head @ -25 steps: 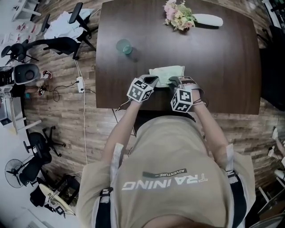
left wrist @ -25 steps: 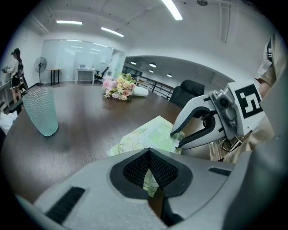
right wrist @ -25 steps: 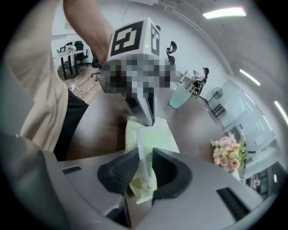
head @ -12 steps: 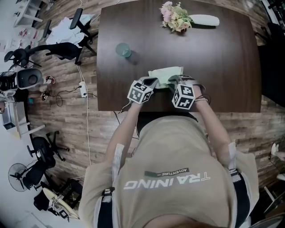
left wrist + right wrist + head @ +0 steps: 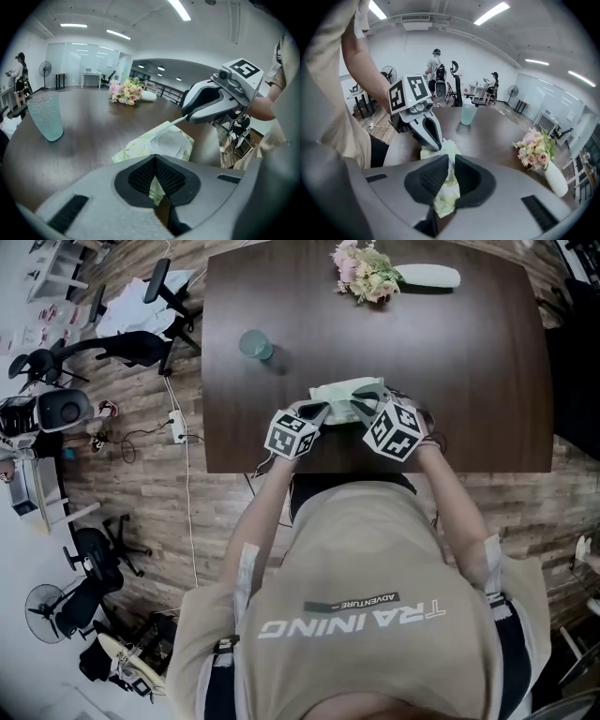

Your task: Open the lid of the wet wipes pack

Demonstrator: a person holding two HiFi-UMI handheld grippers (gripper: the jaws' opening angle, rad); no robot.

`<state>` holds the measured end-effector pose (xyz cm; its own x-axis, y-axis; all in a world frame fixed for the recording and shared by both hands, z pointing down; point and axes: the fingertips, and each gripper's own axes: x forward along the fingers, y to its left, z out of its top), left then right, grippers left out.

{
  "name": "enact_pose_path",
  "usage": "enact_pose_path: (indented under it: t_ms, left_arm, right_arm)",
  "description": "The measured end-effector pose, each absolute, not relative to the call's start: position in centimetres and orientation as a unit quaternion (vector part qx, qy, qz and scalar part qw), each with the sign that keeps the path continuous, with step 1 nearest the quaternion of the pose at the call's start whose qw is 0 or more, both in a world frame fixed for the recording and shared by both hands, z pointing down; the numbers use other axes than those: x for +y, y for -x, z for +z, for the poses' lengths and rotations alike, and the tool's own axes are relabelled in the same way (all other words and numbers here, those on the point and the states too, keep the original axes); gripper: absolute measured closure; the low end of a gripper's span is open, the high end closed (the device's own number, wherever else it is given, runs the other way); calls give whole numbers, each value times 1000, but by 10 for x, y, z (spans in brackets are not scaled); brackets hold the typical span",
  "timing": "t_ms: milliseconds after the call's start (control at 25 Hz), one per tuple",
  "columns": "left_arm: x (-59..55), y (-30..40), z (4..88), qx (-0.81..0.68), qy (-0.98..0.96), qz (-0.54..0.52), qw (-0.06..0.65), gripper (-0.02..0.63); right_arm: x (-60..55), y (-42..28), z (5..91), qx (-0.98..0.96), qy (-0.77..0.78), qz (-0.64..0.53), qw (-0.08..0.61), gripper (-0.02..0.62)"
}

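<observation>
Your left gripper (image 5: 155,161): jaws pinch wet wipes pack (image 5: 161,143) at its near edge | your right gripper (image 5: 184,117): jaws just closing, tip at pack's far edge | glass (image 5: 45,115) stands left on table (image 5: 93,124) | flowers (image 5: 125,91) far behind

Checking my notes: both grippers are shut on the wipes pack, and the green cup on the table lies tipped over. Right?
Not quite. The cup stands upright, as the left gripper view shows. The left gripper and right gripper, whose jaws have just been closing, are indeed shut on the wipes pack.
</observation>
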<state>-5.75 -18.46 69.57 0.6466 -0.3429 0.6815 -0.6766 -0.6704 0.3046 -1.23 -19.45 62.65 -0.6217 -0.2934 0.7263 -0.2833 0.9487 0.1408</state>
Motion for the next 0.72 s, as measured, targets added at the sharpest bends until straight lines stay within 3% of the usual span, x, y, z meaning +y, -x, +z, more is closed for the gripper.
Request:
enact_pose_path:
  t_ms: [720]
  left_arm:
    - [-188, 57, 699, -303, -847, 308, 310, 597]
  right_arm:
    - [-254, 18, 625, -919, -180, 12, 350, 552]
